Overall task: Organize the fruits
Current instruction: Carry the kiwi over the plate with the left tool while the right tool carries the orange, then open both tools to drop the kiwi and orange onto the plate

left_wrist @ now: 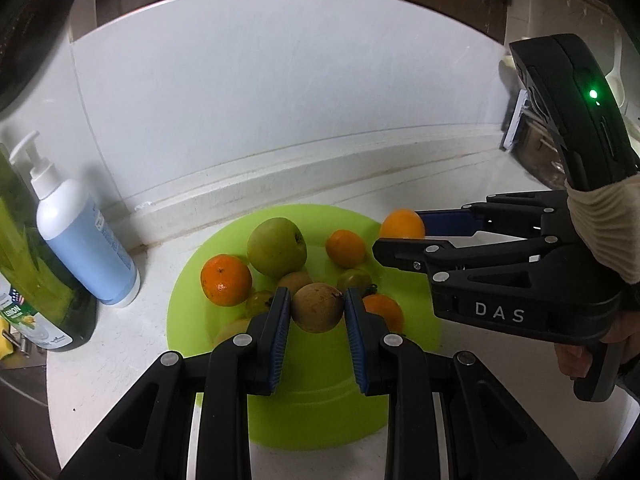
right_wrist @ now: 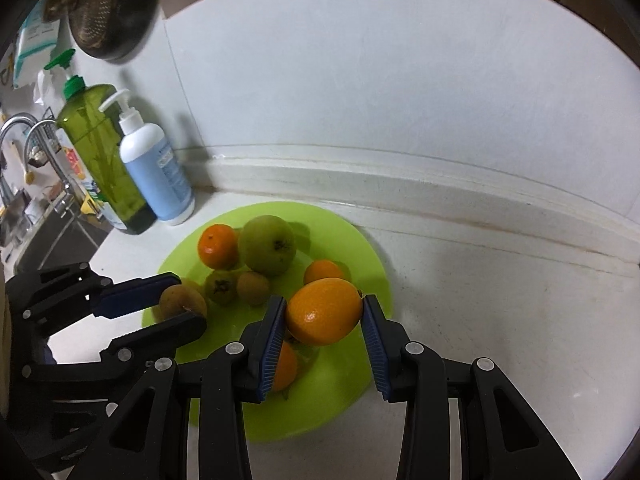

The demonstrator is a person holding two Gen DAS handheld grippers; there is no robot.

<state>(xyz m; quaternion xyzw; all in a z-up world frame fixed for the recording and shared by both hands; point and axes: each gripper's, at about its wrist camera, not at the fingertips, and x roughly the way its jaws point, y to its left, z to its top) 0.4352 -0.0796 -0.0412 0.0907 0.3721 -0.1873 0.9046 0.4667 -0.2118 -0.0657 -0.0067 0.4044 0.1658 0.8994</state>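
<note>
A lime-green plate (left_wrist: 320, 404) (right_wrist: 340, 392) lies on the white counter and holds several fruits: a green apple (left_wrist: 277, 246) (right_wrist: 267, 245), a tangerine (left_wrist: 226, 280) (right_wrist: 218, 246) and small brownish fruits. My left gripper (left_wrist: 317, 308) (right_wrist: 182, 305) is shut on a brown round fruit (left_wrist: 317, 308) (right_wrist: 182, 302) above the plate. My right gripper (right_wrist: 324, 312) (left_wrist: 400, 232) is shut on a large orange (right_wrist: 324, 311) (left_wrist: 402, 223) over the plate's right side. Another orange (right_wrist: 285, 366) lies partly hidden under the right fingers.
A blue-and-white pump bottle (left_wrist: 82, 224) (right_wrist: 156, 168) and a green dish-soap bottle (left_wrist: 36, 276) (right_wrist: 100, 152) stand left of the plate by the wall. A sink with taps (right_wrist: 28, 148) lies further left. A raised white ledge (right_wrist: 440, 192) runs behind the plate.
</note>
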